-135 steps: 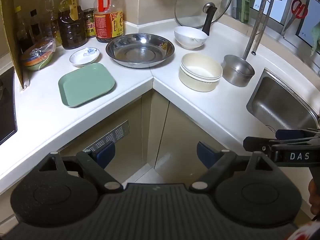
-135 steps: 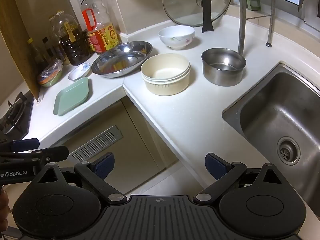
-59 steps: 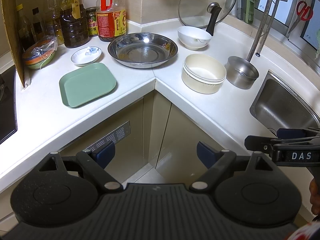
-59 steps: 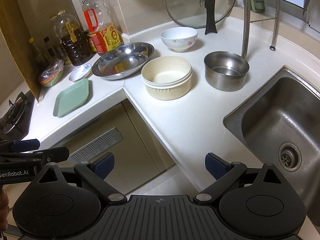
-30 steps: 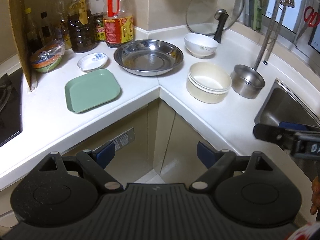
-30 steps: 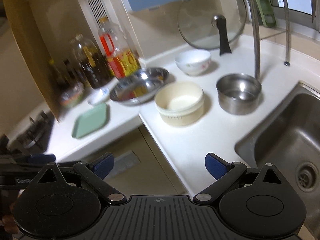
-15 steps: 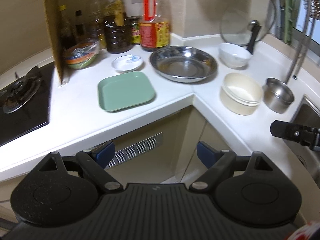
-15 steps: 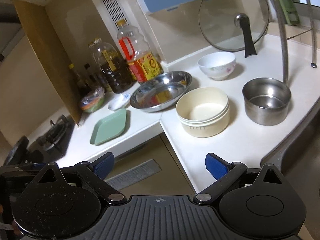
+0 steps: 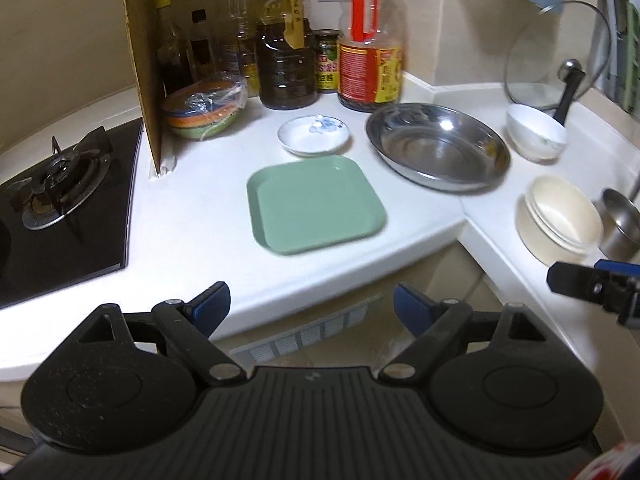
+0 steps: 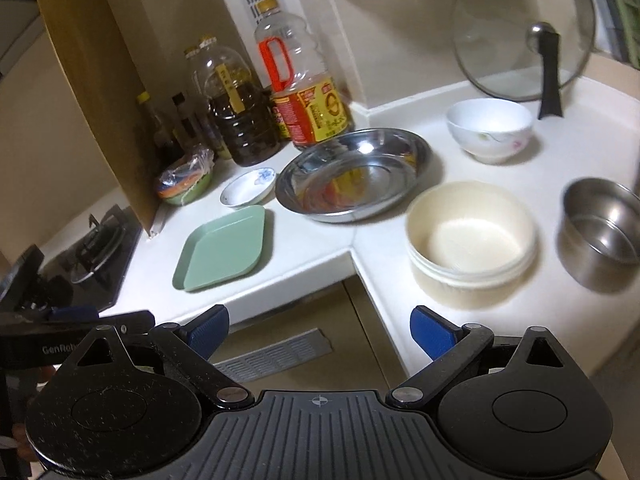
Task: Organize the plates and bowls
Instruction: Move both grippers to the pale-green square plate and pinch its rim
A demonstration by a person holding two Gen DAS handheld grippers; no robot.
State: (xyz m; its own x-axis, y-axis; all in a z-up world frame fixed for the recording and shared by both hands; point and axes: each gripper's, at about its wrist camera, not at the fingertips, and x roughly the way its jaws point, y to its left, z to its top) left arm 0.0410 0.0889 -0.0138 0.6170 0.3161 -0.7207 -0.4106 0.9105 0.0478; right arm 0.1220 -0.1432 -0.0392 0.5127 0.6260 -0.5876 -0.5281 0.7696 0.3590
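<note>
Left gripper (image 9: 306, 306) and right gripper (image 10: 320, 330) both gape wide, empty — short of the worktop's (image 9: 192, 232) front edge. Green plate (image 9: 316, 204) lies near that edge — steel dish (image 9: 438, 152) at the corner.

Bare white tabletop (image 9: 208, 216) lies open in front of and left of the square green plate (image 9: 316, 204); behind that plate the small white saucer (image 9: 315, 135), wide steel basin (image 9: 438, 146) and oil bottles (image 9: 286, 60) crowd the way

The steel pot (image 9: 624, 224) is cut off by the left view's right edge; the cream bowl (image 10: 470, 240) is motion-blurred.
</note>
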